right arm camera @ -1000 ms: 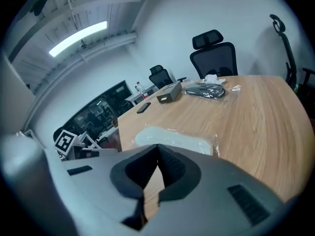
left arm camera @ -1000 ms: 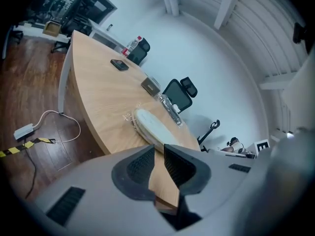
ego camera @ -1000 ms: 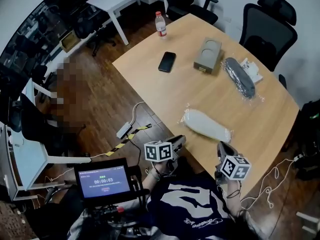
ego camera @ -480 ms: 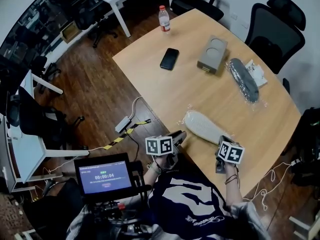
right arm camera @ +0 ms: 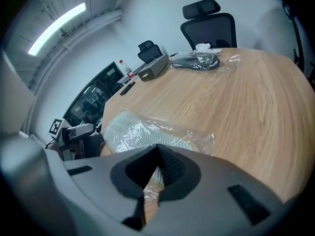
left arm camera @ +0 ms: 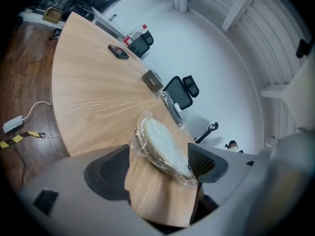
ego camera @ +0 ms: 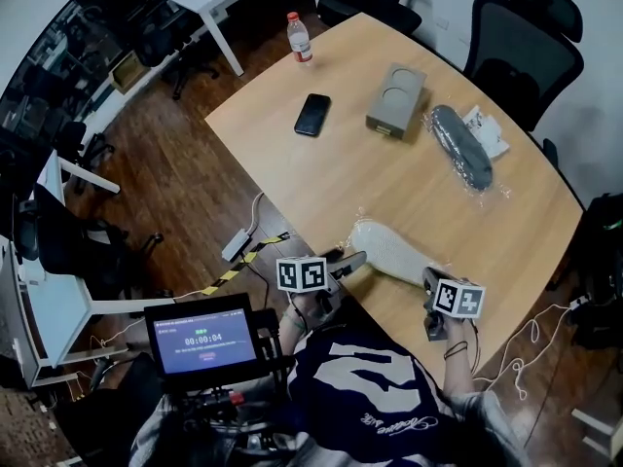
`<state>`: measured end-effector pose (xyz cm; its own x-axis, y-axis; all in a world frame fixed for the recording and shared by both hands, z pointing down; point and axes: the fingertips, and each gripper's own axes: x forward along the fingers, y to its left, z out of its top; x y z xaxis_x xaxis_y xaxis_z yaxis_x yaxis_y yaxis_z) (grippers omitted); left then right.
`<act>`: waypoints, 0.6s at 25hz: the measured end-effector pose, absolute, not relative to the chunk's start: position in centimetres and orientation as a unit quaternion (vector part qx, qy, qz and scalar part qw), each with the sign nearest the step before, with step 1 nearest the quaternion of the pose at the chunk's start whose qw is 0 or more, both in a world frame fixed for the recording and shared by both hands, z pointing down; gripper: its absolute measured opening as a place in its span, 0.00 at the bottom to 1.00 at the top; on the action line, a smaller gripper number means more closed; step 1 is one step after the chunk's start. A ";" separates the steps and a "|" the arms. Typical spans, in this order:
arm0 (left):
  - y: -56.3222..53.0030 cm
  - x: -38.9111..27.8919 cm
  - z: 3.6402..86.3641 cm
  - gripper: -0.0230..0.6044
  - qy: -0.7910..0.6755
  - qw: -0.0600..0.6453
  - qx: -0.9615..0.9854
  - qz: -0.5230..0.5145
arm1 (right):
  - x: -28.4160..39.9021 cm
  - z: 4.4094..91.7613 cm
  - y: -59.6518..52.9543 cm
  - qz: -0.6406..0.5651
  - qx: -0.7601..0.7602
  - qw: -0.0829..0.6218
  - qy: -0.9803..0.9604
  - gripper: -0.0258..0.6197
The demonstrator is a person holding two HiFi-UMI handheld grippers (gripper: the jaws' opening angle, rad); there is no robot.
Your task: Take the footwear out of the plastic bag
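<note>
A white slipper (ego camera: 391, 251) sealed in a clear plastic bag (right arm camera: 147, 132) lies near the table's front edge. My left gripper (ego camera: 348, 263) is at the slipper's left end. Its jaws have just been opening and now stand wide apart. In the left gripper view the bagged slipper (left arm camera: 162, 142) lies between the fingers (left arm camera: 203, 162) without either pad pressing on it. My right gripper (ego camera: 431, 280) is at the bag's right end, jaws shut. In the right gripper view its tips (right arm camera: 157, 167) hang just over the crinkled plastic; I cannot tell whether they touch it.
Farther back on the table (ego camera: 292, 173) lie a dark slipper in its own bag (ego camera: 462, 147), a grey box (ego camera: 394, 100), a black phone (ego camera: 311, 115) and a water bottle (ego camera: 296, 39). Office chairs (ego camera: 516, 27) stand behind. A timer screen (ego camera: 206, 337) sits by my left side.
The left gripper has moved up to the slipper's end and its jaws have spread. The right gripper has come down to the bag's other end, still shut.
</note>
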<state>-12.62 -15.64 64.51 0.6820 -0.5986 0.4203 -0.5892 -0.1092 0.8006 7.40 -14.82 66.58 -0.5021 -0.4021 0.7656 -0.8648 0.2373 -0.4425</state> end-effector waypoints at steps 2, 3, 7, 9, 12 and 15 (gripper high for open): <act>-15.6 -11.9 64.5 0.61 -0.386 0.544 0.746 -0.003 | 8.5 66.7 -13.6 0.458 0.405 0.258 -0.748 0.03; -15.4 -11.4 64.6 0.61 -0.375 0.549 0.747 -0.002 | 9.1 66.8 -12.9 0.462 0.396 0.258 -0.751 0.03; -14.6 -9.5 64.9 0.61 -0.335 0.566 0.753 0.008 | 10.7 67.0 -10.6 0.462 0.370 0.253 -0.765 0.03; -14.6 -8.9 64.8 0.61 -0.322 0.570 0.755 0.021 | 10.7 66.9 -10.2 0.462 0.362 0.251 -0.770 0.03; -14.8 -8.0 64.9 0.61 -0.308 0.575 0.757 0.042 | 10.5 66.8 -10.3 0.453 0.355 0.262 -0.775 0.03; -15.6 -8.2 65.4 0.34 -0.340 0.571 0.746 0.050 | 10.6 66.7 -10.3 0.441 0.360 0.269 -0.777 0.03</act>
<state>-8.24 -15.59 65.35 0.7643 -0.4500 0.4619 -0.5632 -0.1169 0.8180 10.56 -10.34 66.68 -0.5964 -0.3221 0.7352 -0.7965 0.3510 -0.4923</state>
